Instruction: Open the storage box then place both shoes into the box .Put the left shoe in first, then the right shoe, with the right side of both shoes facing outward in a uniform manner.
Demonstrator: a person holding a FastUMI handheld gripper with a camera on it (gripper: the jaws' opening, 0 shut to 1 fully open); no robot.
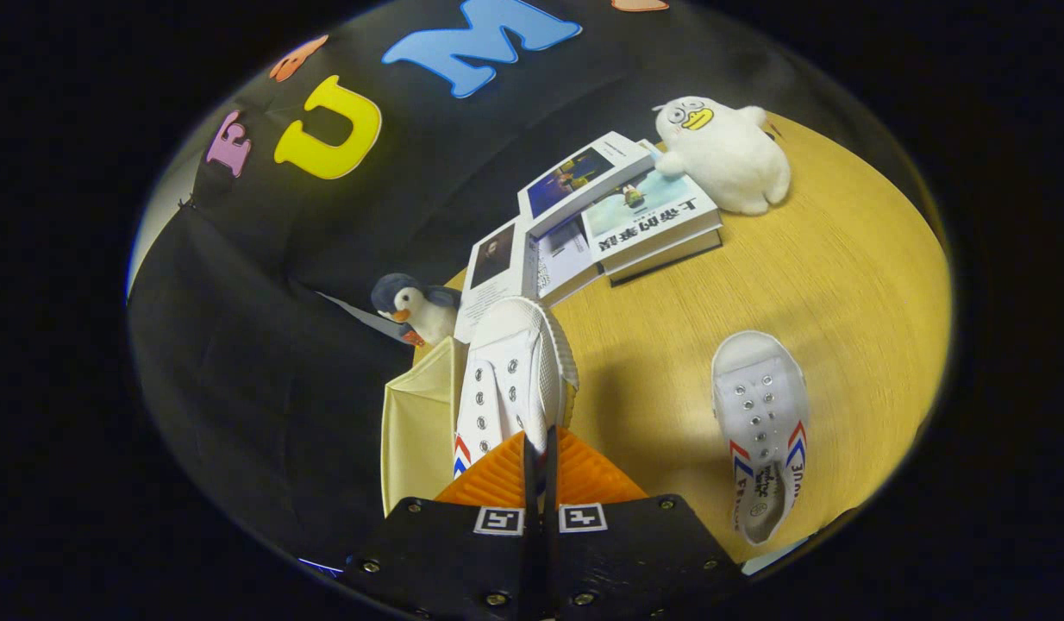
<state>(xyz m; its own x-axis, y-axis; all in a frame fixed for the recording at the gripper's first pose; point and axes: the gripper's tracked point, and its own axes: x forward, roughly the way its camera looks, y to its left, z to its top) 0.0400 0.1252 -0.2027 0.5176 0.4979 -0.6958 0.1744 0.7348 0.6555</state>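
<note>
Shoe (513,371) hangs above open cream box (416,423) | gripper (539,448) fingers clamped on its heel | second shoe (760,431) lies apart on table (842,285) | advice: lower level, release once settled.

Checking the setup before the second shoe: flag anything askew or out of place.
Nothing is damaged or spilled. The books lie fanned and crooked in an untidy stack. The gripper pinches one shoe above the box.
</note>
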